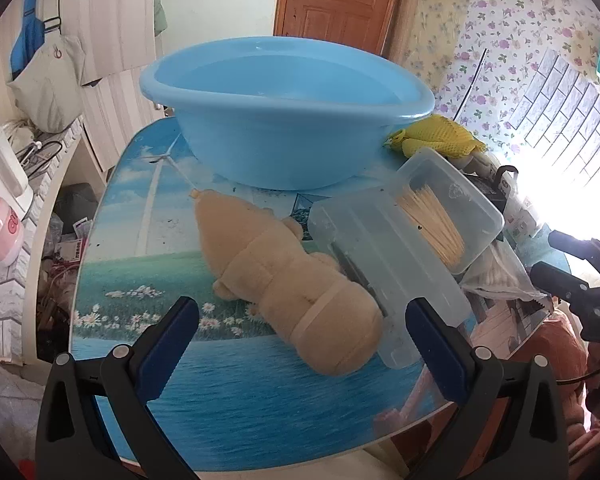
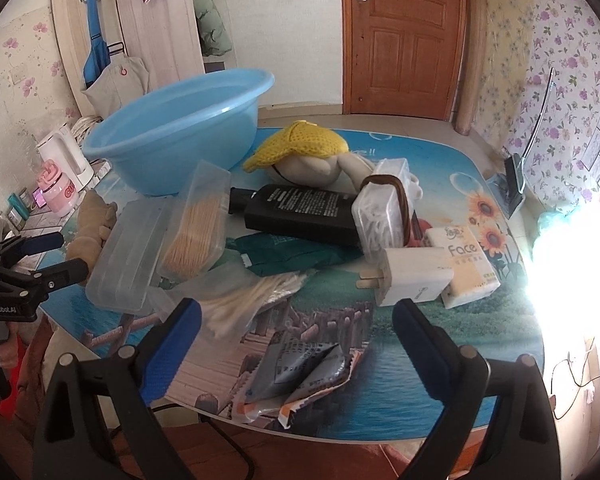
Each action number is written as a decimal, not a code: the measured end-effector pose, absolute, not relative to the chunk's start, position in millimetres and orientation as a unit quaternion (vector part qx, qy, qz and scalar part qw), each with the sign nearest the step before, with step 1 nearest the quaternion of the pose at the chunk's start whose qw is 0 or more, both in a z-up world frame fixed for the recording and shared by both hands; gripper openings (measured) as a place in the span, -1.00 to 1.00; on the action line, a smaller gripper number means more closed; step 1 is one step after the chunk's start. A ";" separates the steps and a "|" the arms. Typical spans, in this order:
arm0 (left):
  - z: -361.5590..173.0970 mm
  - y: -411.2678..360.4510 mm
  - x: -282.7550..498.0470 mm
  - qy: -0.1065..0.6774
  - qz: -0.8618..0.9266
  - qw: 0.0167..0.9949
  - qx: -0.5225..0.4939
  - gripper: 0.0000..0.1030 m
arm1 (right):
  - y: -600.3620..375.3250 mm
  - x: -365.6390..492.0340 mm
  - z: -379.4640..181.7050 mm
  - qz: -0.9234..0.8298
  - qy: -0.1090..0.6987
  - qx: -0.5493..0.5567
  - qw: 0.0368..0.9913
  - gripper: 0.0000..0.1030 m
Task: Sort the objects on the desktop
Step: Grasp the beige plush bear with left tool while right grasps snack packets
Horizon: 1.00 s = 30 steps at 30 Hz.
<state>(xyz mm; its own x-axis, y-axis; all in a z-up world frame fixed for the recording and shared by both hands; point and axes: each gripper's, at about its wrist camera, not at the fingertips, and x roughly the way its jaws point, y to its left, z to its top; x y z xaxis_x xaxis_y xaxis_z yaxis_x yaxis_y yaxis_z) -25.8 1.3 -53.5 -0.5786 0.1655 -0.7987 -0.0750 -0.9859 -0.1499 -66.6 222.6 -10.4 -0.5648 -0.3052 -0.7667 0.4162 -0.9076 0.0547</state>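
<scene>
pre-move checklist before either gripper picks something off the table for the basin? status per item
1. Left gripper open, nothing held: ok.
2. Right gripper open, nothing held: ok.
3. Blue basin upright on the table: ok.
4. Basin empty: cannot tell; the floor is only partly seen.
5. Beige plush toy free to lift: not ok; the clear plastic case lies against it.
6. Crumpled wrapper clear of other items, between the right fingers: ok.

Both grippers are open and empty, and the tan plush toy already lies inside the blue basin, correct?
Not quite. The tan plush toy lies on the table in front of the blue basin, as the left wrist view shows. Left gripper and right gripper are open and empty.
</scene>
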 end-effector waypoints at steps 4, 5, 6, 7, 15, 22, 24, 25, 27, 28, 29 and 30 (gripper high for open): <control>-56.6 2.4 -35.0 -0.060 0.886 0.080 -0.453 1.00 | 223.3 -63.3 -8.1 -0.880 0.072 0.419 0.212 0.82; -57.3 2.3 -36.6 -0.063 0.885 0.083 -0.453 1.00 | 224.6 -62.7 -7.8 -0.879 0.072 0.422 0.212 0.82; -57.8 2.0 -37.5 -0.067 0.884 0.086 -0.454 1.00 | 226.5 -61.7 -8.0 -0.877 0.071 0.424 0.212 0.82; -58.1 1.3 -37.5 -0.071 0.884 0.088 -0.454 0.94 | 228.5 -60.4 -8.4 -0.877 0.072 0.427 0.211 0.81; -51.5 -22.2 -25.0 -0.099 0.881 0.111 -0.450 -0.11 | 246.5 -61.3 -21.4 -0.862 0.039 0.458 0.212 0.22; -48.4 -18.0 -10.6 -0.055 0.883 0.104 -0.455 -0.12 | 245.8 -62.1 -25.5 -0.858 0.031 0.460 0.225 -0.28; -50.1 -16.1 -10.4 -0.046 0.882 0.102 -0.457 -0.12 | 247.7 -60.9 -23.6 -0.859 0.031 0.457 0.229 -0.32; -51.2 -14.7 -11.5 -0.043 0.882 0.100 -0.458 -0.11 | 249.4 -60.9 -22.8 -0.861 0.029 0.455 0.225 -0.33; -54.3 -13.7 -15.5 -0.037 0.882 0.090 -0.461 -0.08 | 254.5 -61.7 -20.7 -0.866 0.022 0.451 0.215 -0.34; -57.0 -13.3 -18.5 -0.036 0.881 0.086 -0.464 -0.06 | 257.8 -62.8 -19.1 -0.868 0.016 0.450 0.211 -0.34; -60.2 -13.7 -21.1 -0.037 0.880 0.083 -0.467 -0.05 | 261.2 -63.4 -17.4 -0.871 0.011 0.447 0.205 -0.34; -63.8 -13.8 -24.9 -0.040 0.877 0.080 -0.471 -0.05 | 263.8 -64.2 -15.5 -0.873 0.008 0.444 0.200 -0.34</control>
<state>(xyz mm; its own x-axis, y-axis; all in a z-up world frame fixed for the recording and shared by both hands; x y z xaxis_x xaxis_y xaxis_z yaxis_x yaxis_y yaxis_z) -24.9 -13.8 -63.8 -0.5426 0.1787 -0.8207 -0.1035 -0.9839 -0.1458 -64.2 263.8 -15.5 -0.5257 -0.3429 -0.7785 0.3568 -0.9196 0.1641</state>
